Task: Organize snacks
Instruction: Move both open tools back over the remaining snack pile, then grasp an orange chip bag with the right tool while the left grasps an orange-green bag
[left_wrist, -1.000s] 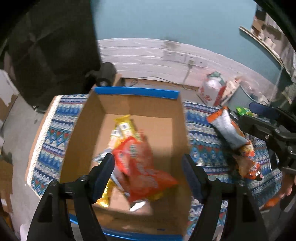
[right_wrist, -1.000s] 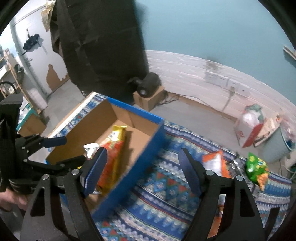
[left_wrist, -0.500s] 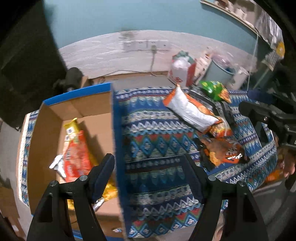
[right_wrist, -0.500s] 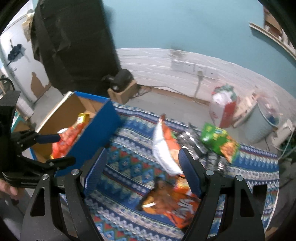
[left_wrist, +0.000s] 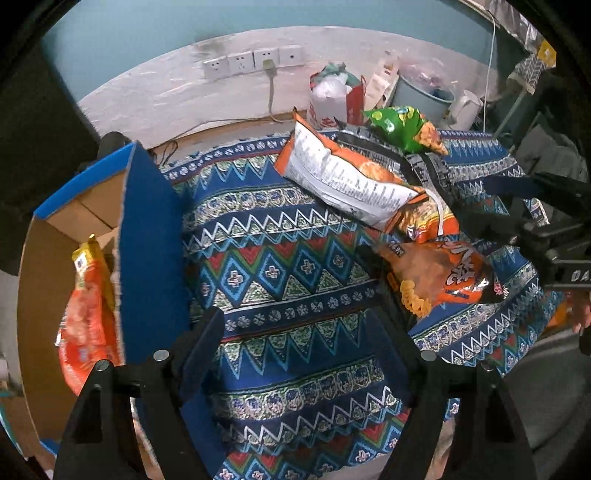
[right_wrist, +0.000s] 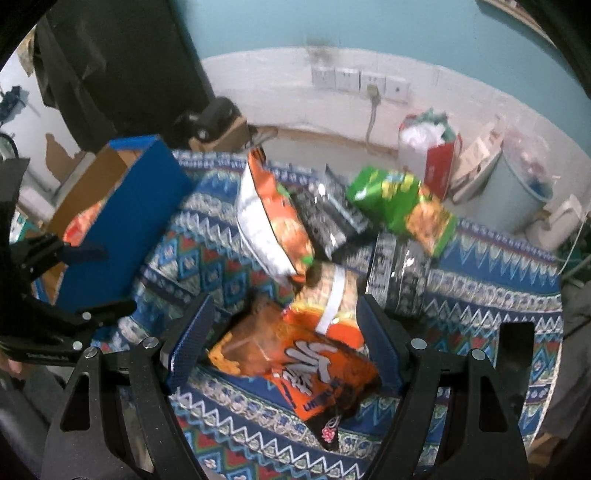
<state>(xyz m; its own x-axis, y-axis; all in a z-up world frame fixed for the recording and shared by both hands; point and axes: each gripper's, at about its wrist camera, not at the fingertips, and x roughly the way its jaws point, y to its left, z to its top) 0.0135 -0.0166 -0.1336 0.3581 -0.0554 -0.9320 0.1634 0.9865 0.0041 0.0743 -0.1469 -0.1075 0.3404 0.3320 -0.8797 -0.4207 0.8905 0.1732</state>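
Right tongs (right_wrist: 284, 339), released, straddle an orange snack bag (right_wrist: 295, 365) lying on the patterned cloth (left_wrist: 280, 266); left tongs (left_wrist: 295, 343), opening and empty, hover beside the blue cardboard box (left_wrist: 147, 236).

One box (left_wrist: 151, 236), six snack bags (right_wrist: 317, 373)

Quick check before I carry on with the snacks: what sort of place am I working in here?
Probably a lived-in room at home, not a shop or lab. A patterned cloth covers the table, wall sockets sit on a white-panelled wall under teal paint, and a bin and a shopping bag stand behind.
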